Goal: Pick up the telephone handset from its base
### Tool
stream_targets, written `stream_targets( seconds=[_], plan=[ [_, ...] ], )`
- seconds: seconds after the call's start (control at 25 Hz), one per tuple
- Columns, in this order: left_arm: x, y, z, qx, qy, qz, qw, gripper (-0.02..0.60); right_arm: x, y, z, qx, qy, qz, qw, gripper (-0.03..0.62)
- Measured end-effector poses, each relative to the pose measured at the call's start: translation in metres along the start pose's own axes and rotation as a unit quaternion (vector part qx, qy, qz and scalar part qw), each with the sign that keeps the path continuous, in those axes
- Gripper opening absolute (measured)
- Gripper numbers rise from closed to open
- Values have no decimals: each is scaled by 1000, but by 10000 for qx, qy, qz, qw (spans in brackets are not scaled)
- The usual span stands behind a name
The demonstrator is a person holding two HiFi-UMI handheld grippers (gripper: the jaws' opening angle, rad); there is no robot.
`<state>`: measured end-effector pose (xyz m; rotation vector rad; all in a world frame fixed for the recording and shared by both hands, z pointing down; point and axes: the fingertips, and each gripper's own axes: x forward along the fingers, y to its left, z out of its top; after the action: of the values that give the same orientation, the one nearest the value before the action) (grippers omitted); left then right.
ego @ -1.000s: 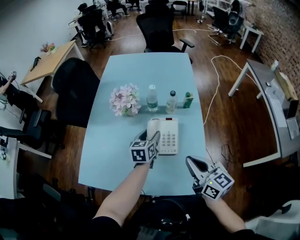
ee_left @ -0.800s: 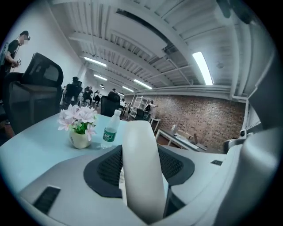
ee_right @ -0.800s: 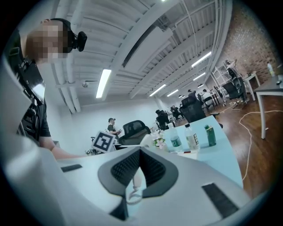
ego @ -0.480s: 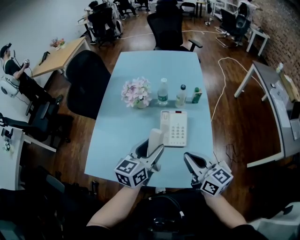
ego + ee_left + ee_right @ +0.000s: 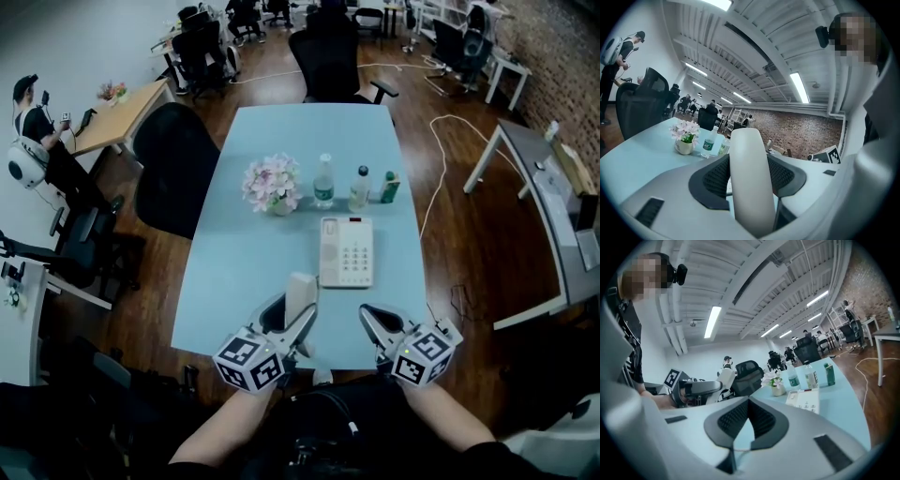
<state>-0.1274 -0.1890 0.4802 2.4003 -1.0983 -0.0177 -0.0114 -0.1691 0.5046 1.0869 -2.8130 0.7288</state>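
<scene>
Since half a second ago, our left gripper (image 5: 291,323) has drawn the handset (image 5: 300,289) further toward 6 o'clock, clear of its base (image 5: 346,251), which sits at 1 o'clock from it on the bench (image 5: 234,262). Left jaws clench the handset; the right gripper (image 5: 373,323) has its jaws together, empty. We judge the lift done; next calls only for a steady hold.

The handset's (image 5: 749,183) lower end was hidden behind the pads of the left hand-held gripper (image 5: 292,314), and in the head view that gripper's marker cube covered the same end. Key markings on the telephone base (image 5: 346,251) and the label on the bottle (image 5: 324,182) were too small to read. The person's forearms (image 5: 225,427) were cut off by the bottom edge. The desk's (image 5: 234,272) near edge lay partly behind the right hand-held gripper (image 5: 371,319).
</scene>
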Motion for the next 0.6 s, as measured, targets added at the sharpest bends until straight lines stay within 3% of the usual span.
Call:
stream_targets(
  seconds=[0.6],
  plan=[
    [-5, 2, 8, 110, -68, 70, 9999, 236, -2, 8, 4, -94, -97, -11, 9999, 20]
  ],
)
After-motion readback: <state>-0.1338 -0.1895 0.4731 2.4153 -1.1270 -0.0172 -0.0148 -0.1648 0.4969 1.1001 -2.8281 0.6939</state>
